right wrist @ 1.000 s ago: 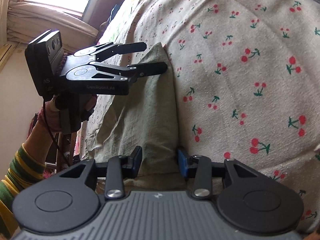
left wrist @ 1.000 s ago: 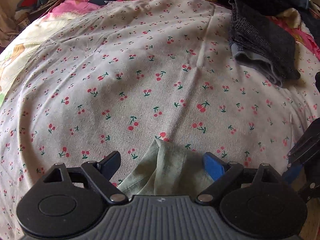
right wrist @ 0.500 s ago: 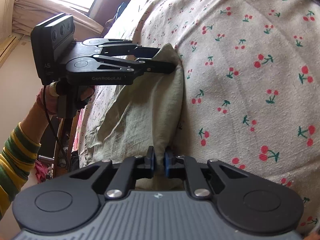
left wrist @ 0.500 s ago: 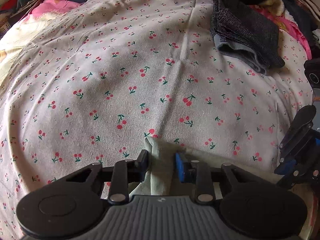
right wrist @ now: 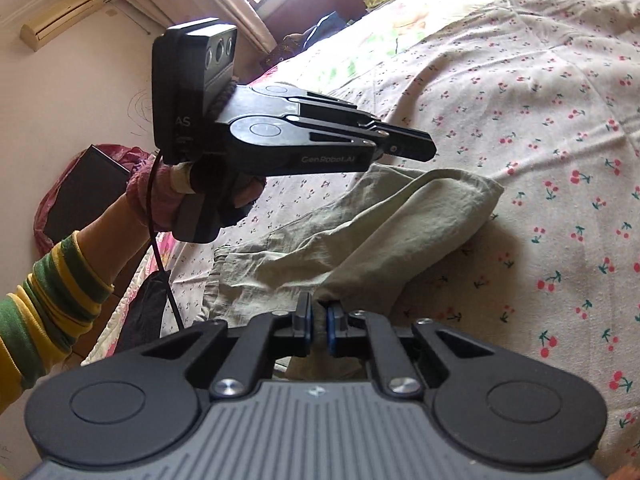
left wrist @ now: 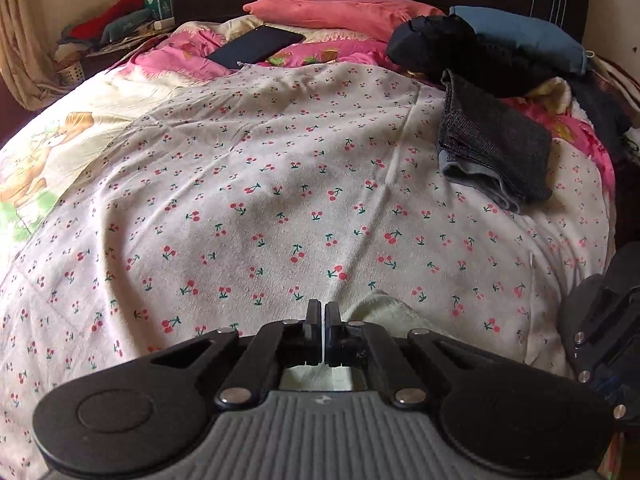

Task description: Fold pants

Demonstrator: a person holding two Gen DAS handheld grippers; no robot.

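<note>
In the right wrist view, the right gripper (right wrist: 318, 322) was seen closed on a bunched fold of the pale green pants (right wrist: 360, 240), cloth pinched between its blue-lined fingers (right wrist: 332, 324). The pants were spread over the cherry-print sheet (right wrist: 540, 128) near the bed's edge, one corner folded back toward the middle. Beyond them, the left gripper (right wrist: 416, 146) was held just above the fabric, its fingers pressed together; no cloth could be seen between them. In the left wrist view, the left gripper's fingers (left wrist: 313, 322) were likewise seen closed with only a thin slit between, a pale patch of the pants showing beneath. Farther off, folded dark trousers (left wrist: 492, 148) were laid on the sheet, and a pink pillow (left wrist: 340, 10) lay at the headboard.
</note>
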